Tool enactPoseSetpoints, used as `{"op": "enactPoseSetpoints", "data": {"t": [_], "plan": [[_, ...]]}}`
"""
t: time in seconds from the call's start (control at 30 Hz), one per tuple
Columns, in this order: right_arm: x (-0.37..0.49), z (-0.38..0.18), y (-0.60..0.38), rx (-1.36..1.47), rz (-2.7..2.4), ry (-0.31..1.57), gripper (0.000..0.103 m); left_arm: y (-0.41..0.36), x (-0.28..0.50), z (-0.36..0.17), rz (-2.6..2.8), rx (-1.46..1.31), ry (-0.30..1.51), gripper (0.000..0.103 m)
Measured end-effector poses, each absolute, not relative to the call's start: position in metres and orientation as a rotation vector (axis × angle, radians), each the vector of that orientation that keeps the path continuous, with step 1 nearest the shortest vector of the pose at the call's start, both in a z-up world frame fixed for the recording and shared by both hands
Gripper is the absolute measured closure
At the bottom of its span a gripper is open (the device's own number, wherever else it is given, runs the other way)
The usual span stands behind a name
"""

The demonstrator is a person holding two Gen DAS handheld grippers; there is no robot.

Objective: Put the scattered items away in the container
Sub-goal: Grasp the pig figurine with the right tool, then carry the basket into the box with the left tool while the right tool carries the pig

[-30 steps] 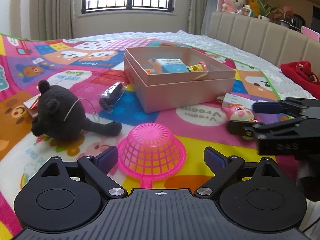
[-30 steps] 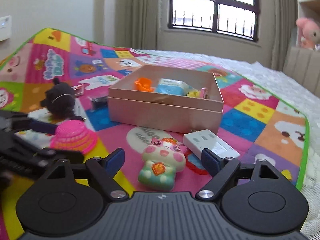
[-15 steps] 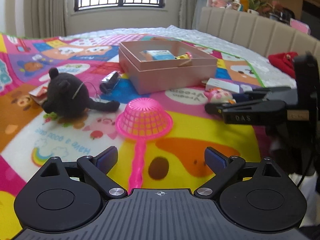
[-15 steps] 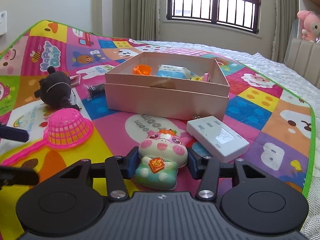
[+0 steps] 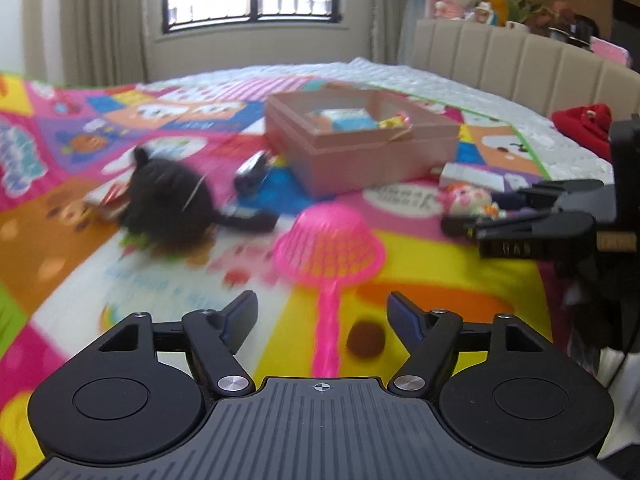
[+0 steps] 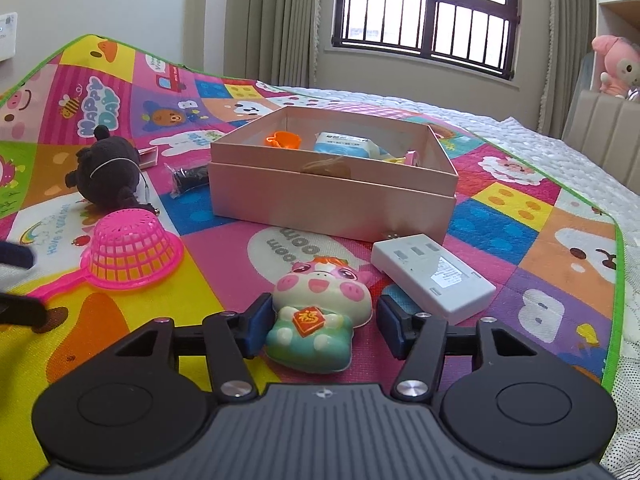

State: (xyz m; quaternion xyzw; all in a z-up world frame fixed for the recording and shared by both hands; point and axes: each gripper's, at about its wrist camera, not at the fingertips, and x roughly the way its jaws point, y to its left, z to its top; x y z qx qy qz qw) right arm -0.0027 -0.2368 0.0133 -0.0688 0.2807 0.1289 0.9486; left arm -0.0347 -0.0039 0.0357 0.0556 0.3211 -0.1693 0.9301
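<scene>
A pink box (image 6: pixel 332 200) stands mid-mat, holding an orange cup, a blue packet and small bits. My right gripper (image 6: pixel 320 320) is around a squishy pig toy (image 6: pixel 320 292) that lies on the mat. Both blue pads rest against its sides while the jaws ease open. A pink strainer (image 5: pixel 328 240) lies bowl-down, and its handle runs back between the fingers of my left gripper (image 5: pixel 322 318). Those jaws are closing, and the pads stand clear of the handle. The left wrist view is blurred; it shows the pig toy (image 5: pixel 466 200) at its right, between the right gripper's fingers.
A white adapter (image 6: pixel 432 276) lies right of the pig toy, in front of the box. A black plush (image 6: pixel 108 168) and a black packet (image 6: pixel 188 178) lie left of the box. A padded headboard (image 5: pixel 520 64) bounds the far right, and a red cloth (image 5: pixel 584 124) lies there.
The left gripper drew back from the strainer, so its handle now lies between narrower jaws. The right gripper's fingers came in against the pig toy, then widened slightly.
</scene>
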Motion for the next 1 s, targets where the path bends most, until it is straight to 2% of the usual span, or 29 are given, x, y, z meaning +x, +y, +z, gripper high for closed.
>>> {"op": "enactPoseSetpoints", "data": {"t": [0.03, 0.1, 0.13, 0.17, 0.33, 0.5, 0.8, 1.0], "plan": [[-0.003, 0.013, -0.237, -0.139, 0.261, 0.569, 0.047, -0.009, -0.027, 0.036, -0.355, 0.131, 0.657, 0.016], [-0.004, 0.015, -0.237, -0.136, 0.26, 0.565, 0.048, -0.018, -0.01, 0.034, -0.351, 0.156, 0.664, 0.015], [-0.005, 0.016, -0.237, -0.132, 0.263, 0.567, 0.054, -0.022, -0.002, 0.033, -0.353, 0.161, 0.672, 0.015], [-0.007, 0.018, -0.238, -0.126, 0.269, 0.571, 0.054, -0.026, 0.006, 0.031, -0.359, 0.163, 0.681, 0.015], [-0.018, 0.028, -0.242, -0.131, 0.272, 0.566, 0.054, -0.039, 0.021, 0.02, -0.35, 0.183, 0.695, 0.023], [-0.03, 0.043, -0.248, -0.136, 0.274, 0.543, 0.055, -0.04, 0.006, 0.031, -0.356, 0.183, 0.667, 0.024], [-0.054, 0.089, -0.255, -0.15, 0.276, 0.408, 0.054, -0.041, -0.021, 0.093, -0.399, 0.1, 0.502, 0.024], [-0.048, 0.133, -0.26, -0.186, 0.247, 0.249, 0.054, -0.05, 0.016, 0.154, -0.431, 0.057, 0.363, 0.024]]}}
